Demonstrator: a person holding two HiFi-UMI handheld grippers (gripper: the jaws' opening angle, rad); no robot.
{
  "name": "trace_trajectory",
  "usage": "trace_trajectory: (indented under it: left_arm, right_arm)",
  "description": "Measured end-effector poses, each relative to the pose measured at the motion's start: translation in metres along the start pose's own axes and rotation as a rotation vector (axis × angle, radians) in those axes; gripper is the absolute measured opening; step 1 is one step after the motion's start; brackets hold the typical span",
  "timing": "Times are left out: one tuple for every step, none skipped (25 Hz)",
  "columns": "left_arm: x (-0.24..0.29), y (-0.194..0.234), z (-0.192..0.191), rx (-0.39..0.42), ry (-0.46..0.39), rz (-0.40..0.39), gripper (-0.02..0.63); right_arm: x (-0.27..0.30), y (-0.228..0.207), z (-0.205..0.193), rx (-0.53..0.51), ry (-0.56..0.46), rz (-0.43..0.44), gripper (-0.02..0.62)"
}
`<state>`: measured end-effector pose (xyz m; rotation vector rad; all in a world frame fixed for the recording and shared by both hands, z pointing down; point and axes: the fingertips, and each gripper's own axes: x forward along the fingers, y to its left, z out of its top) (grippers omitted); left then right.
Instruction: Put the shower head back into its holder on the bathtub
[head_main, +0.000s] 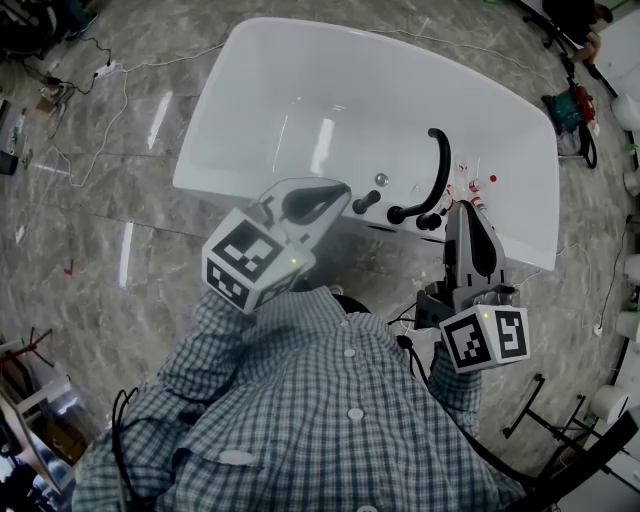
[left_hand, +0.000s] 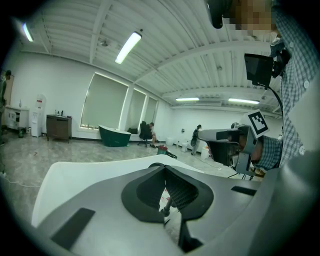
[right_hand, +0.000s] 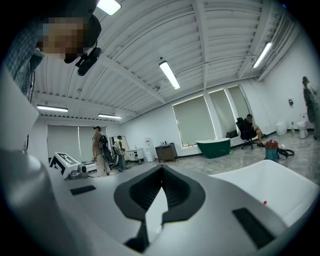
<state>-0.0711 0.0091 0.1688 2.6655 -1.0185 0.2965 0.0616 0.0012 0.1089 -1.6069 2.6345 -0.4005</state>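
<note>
The white bathtub (head_main: 300, 90) fills the upper middle of the head view. On its near rim stand black fittings: a curved black shower head (head_main: 437, 170) that arches up from its base, and a short black lever (head_main: 365, 202) to its left. My left gripper (head_main: 338, 190) hovers over the near rim just left of the lever, jaws shut and empty. My right gripper (head_main: 462, 208) points at the rim just right of the curved piece, jaws together with nothing in them. In the left gripper view the shut left gripper (left_hand: 164, 167) hides most of the rim.
A small chrome knob (head_main: 381, 179) sits on the rim between the fittings. Cables (head_main: 110, 70) trail over the marble floor at the left. A red tool (head_main: 575, 100) lies at the top right. A green tub (left_hand: 114, 136) and people stand far off.
</note>
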Motion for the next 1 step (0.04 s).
trace_trajectory:
  left_arm:
    - [-0.0001, -0.0001, -0.0006, 0.000, 0.000, 0.000, 0.009]
  right_arm:
    - [-0.0001, 0.0003, -0.0005, 0.000, 0.000, 0.001, 0.008]
